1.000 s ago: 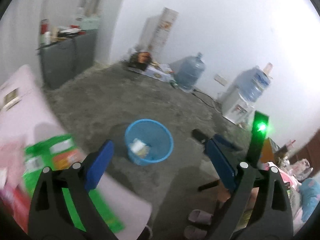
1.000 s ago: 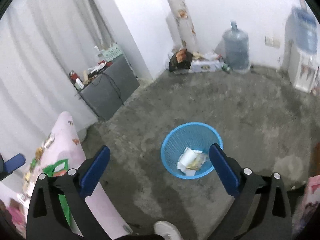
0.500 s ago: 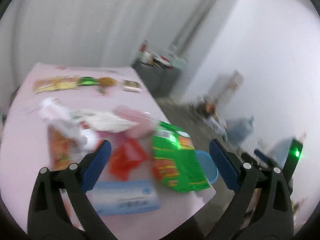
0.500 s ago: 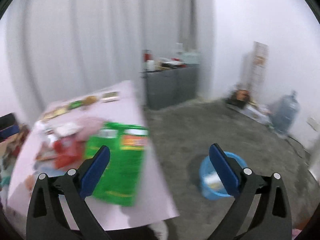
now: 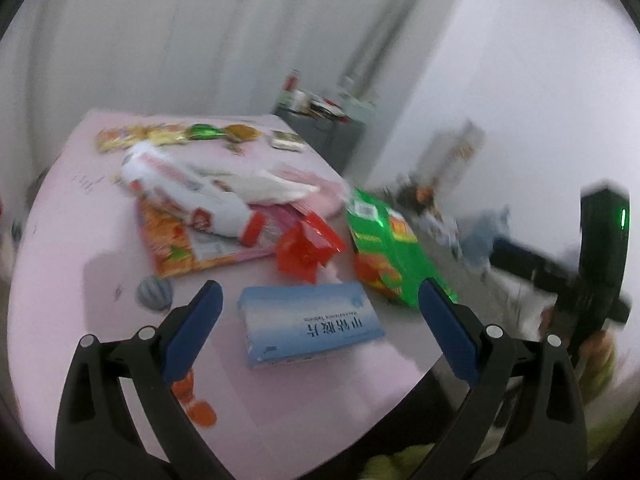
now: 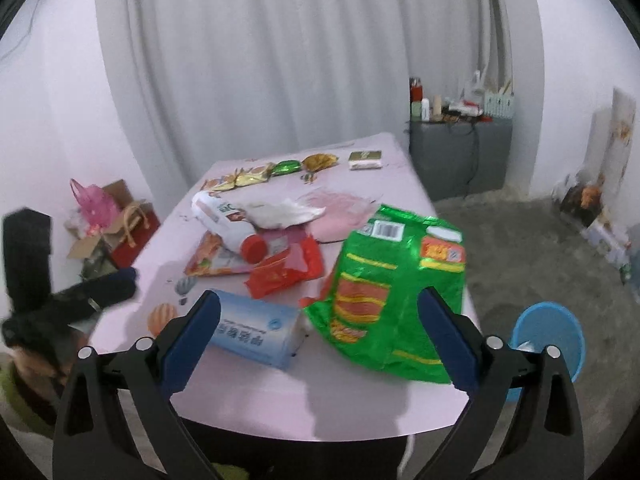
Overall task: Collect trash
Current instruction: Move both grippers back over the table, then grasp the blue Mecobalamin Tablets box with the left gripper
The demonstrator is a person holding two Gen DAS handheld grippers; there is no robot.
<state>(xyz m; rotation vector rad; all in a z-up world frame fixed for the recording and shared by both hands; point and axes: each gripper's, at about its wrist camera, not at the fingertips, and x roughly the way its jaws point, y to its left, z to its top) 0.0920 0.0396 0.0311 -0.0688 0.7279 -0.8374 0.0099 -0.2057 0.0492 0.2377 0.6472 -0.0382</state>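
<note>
A pink table (image 6: pixel 360 400) holds trash: a green snack bag (image 6: pixel 396 292) (image 5: pixel 384 248), a light blue box (image 5: pixel 312 326) (image 6: pixel 256 334), a red wrapper (image 6: pixel 286 268) (image 5: pixel 306 248), a white bottle with a red cap (image 6: pixel 228 224) (image 5: pixel 188 196) and crumpled white paper (image 6: pixel 280 212). My left gripper (image 5: pixel 316 332) is open and empty, above the blue box. My right gripper (image 6: pixel 320 332) is open and empty, above the table's near edge between box and green bag. A blue bin (image 6: pixel 550 340) stands on the floor to the right.
Small candy wrappers (image 6: pixel 280 170) lie along the table's far edge. A grey cabinet (image 6: pixel 460 152) with clutter stands behind by the curtain. Boxes and a pink bag (image 6: pixel 100 216) sit on the floor at the left. The floor is grey carpet.
Both grippers swung away from the blue bin on the floor to face the pink table and its trash. Both stayed open and empty.
</note>
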